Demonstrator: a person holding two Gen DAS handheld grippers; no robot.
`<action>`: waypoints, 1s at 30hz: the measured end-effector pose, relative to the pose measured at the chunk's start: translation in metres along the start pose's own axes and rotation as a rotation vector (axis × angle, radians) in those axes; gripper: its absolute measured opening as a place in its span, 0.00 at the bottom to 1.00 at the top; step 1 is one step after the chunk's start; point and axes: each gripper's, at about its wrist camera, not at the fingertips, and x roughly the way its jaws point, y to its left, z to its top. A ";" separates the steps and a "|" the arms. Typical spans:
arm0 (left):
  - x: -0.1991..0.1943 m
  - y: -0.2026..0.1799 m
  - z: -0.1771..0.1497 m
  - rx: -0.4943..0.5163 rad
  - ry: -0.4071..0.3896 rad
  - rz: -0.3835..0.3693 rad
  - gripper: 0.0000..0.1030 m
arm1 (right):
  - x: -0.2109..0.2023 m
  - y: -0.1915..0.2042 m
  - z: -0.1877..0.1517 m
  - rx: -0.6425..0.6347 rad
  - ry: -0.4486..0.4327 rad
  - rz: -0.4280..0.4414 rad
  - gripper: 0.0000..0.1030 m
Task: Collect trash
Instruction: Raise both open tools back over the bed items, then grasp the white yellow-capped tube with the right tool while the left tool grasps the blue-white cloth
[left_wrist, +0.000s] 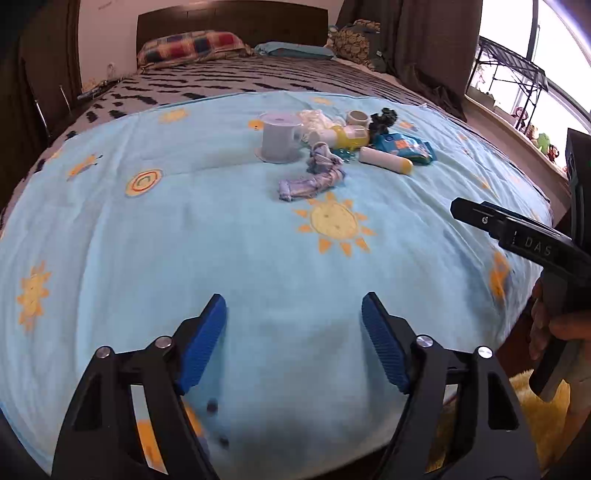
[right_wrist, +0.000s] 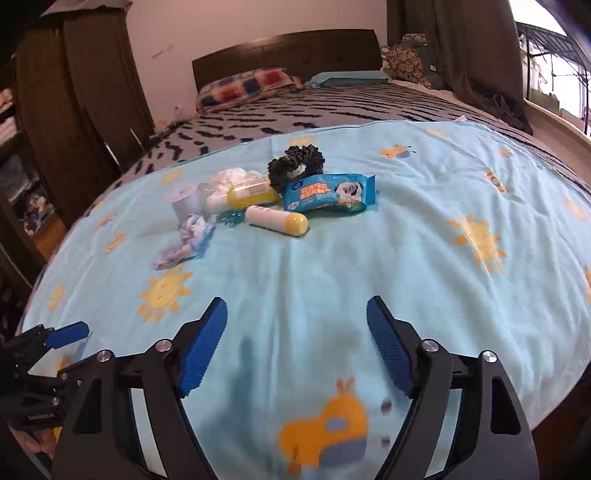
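While both grippers hang over the near part of the bed (left_wrist: 229, 79), one light blue blanket (right_wrist: 424, 258) with sun prints covers most of it, and two pillows (left_wrist: 192, 46) lie at the headboard. A single heap of trash sits toward the blanket's far side, well apart from both grippers: one pale cup (left_wrist: 279, 138), one blue wipes packet (right_wrist: 328, 194), one yellow bottle (right_wrist: 253, 195), one white tube with a yellow cap (right_wrist: 277, 219), one dark scrunched lump (right_wrist: 295, 162), one crumpled cloth (left_wrist: 314, 177), and what may be a clear wrapper (right_wrist: 231, 177). Bare blanket lies between heap and fingers. Left gripper (left_wrist: 293, 332) and right gripper (right_wrist: 297, 338) each stand well apart, holding nothing.
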 end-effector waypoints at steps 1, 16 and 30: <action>0.007 0.002 0.005 -0.002 0.004 0.002 0.66 | 0.007 0.000 0.003 0.002 0.014 0.003 0.69; 0.065 0.001 0.070 -0.008 0.034 -0.055 0.55 | 0.080 0.020 0.057 -0.117 0.125 -0.015 0.60; 0.087 -0.008 0.091 0.033 0.030 -0.050 0.22 | 0.094 0.019 0.067 -0.108 0.131 -0.010 0.21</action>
